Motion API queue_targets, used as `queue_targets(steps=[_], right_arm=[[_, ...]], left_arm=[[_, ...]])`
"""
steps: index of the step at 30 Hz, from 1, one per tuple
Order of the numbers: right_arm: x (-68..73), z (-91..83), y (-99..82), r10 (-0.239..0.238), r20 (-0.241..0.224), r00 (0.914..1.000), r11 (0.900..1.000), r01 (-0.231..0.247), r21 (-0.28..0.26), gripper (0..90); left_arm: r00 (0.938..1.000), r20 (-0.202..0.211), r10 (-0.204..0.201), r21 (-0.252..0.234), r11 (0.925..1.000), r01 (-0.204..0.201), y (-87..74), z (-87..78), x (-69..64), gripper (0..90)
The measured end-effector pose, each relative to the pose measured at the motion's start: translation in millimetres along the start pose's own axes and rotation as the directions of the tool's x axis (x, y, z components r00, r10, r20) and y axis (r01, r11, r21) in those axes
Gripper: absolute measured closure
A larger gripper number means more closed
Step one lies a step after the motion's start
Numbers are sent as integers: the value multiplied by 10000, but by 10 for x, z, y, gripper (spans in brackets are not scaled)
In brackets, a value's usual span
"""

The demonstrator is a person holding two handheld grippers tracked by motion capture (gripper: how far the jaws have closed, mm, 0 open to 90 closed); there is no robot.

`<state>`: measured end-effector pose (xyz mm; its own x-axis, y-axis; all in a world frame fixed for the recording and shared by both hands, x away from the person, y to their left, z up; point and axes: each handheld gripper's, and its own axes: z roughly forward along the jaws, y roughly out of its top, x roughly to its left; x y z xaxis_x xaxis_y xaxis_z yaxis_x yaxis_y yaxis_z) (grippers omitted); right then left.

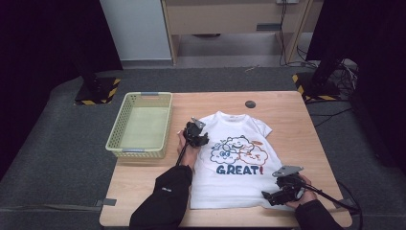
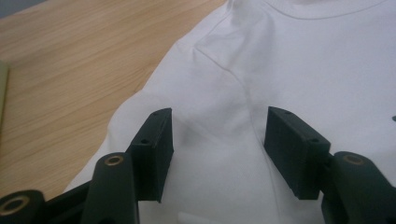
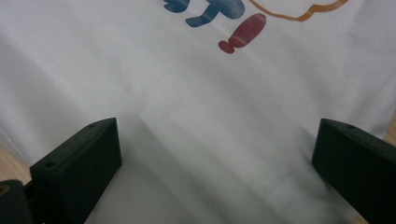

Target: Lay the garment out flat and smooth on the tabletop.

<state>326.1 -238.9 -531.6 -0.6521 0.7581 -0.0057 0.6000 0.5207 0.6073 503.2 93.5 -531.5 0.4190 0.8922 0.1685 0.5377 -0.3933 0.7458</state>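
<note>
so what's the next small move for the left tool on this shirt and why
Probably close the left tool on the fabric beneath it. Its jaws stand open over the white t-shirt by the sleeve seam, with nothing pinched yet. The right tool also stands open, over the hem, so a fold looks likely to start from these two spots.

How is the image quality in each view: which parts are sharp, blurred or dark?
High view: even light on the table and T-shirt, with dark upper corners. Left gripper view: the sleeve seam is fairly sharp and the pads cast a soft shadow. Right gripper view: the print is readable, while the near cloth and pads look smeared.
</note>
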Motion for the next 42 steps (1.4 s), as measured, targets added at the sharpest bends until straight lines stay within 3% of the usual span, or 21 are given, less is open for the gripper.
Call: queue_targets(steps=[2, 4, 6, 8, 10, 13, 16, 18, 20, 24, 29, 33, 37, 42], right_arm=[[6, -7, -3, -10, -7, 10000, 10000, 10, 54, 16], [11, -15, -9, -29, -9, 10000, 10000, 29, 75, 18], [15, -22, -13, -24, -17, 10000, 9999, 24, 113, 20], [15, -24, -13, -28, -22, 10000, 9999, 29, 133, 20], [14, -24, -13, -39, -29, 10000, 9999, 40, 142, 21], [14, -26, -13, -49, -32, 10000, 9999, 49, 158, 21], [16, -27, -13, -34, -25, 10000, 9999, 34, 164, 21], [17, -29, -14, -25, -20, 10000, 9998, 25, 176, 21], [16, -29, -15, -29, -18, 10000, 9998, 29, 185, 21], [15, -30, -14, -36, -23, 10000, 9998, 36, 199, 21], [16, -39, -20, -68, -12, 10000, 9996, 69, 256, 21], [14, -48, -15, 29, -43, 10000, 9995, -27, 304, 28], [-26, -114, 13, 253, -137, 9996, 9996, -255, -137, 28], [-91, -224, 82, 440, 233, 9988, 9961, -421, -771, 28]], left_arm=[[9997, -203, 149, -36, 9999, -149, 9, 16, 2, 399], [9998, -195, 6, -18, 10000, -6, 12, 25, 22, 375], [9996, -4, -287, 106, 9995, 287, 12, 23, 62, 349], [9954, 344, -898, 311, 9956, 887, 8, 0, 119, 308], [9910, 639, -1173, 247, 9929, 1159, 6, -55, 167, 292], [9908, 955, -963, 189, 9953, 949, 17, -141, 174, 275], [9973, 707, -212, 424, 9989, 182, 13, -190, 138, 264], [9988, 431, 223, 658, 9975, -251, -4, -229, 143, 256], [9987, 418, 283, 880, 9956, -319, -23, -268, 159, 230], [9958, 163, 906, 1234, 9881, -919, -93, -358, 181, 199], [9931, 32, 1172, 1346, 9840, -1165, -214, -393, 196, 188], [9958, 205, 895, 1204, 9885, -913, -243, -399, 218, 178], [9943, 738, 768, 1213, 9889, -854, -199, -586, 242, 167], [9880, 1383, 694, 906, 9925, -824, -279, -915, 260, 136]])
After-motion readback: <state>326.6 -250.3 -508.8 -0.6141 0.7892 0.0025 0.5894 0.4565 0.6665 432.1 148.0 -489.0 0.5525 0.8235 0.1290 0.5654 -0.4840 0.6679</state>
